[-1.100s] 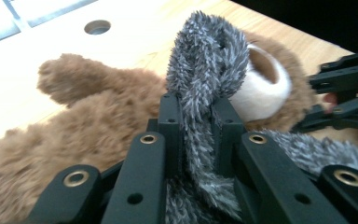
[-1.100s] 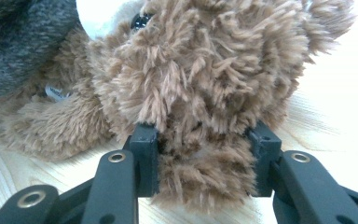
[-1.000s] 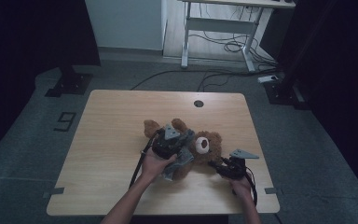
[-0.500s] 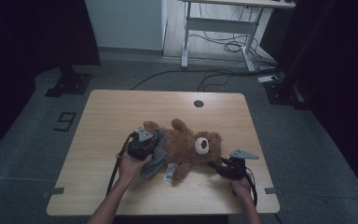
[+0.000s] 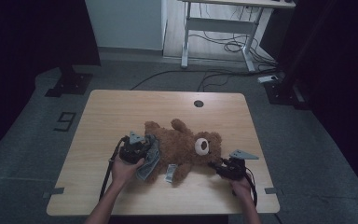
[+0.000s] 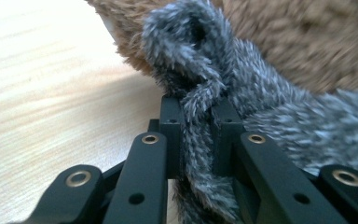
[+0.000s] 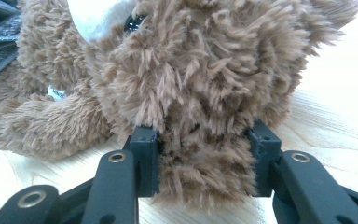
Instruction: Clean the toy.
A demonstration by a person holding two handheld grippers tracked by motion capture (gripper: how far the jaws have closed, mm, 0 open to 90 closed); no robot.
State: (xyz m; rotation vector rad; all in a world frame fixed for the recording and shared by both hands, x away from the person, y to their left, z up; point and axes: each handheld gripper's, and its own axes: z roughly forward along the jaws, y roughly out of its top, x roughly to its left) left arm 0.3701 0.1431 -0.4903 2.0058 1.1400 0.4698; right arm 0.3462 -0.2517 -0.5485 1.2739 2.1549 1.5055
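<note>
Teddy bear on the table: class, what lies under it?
The teddy bear lies on the wooden table; a grey cloth sits at its left side. How far the cloth runs beneath is hidden.

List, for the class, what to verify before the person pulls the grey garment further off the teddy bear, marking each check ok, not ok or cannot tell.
1. Left gripper clamped on the grey garment: ok, fabric pinched between the jaws.
2. Right gripper gripping the teddy bear at its head end: ok, fur squeezed between the jaws.
3. Bear lying on the table, away from the edges: ok.
4. Garment free of the bear's legs: not ok, it lies against the body.
5. Garment snagged underneath: cannot tell.
</note>
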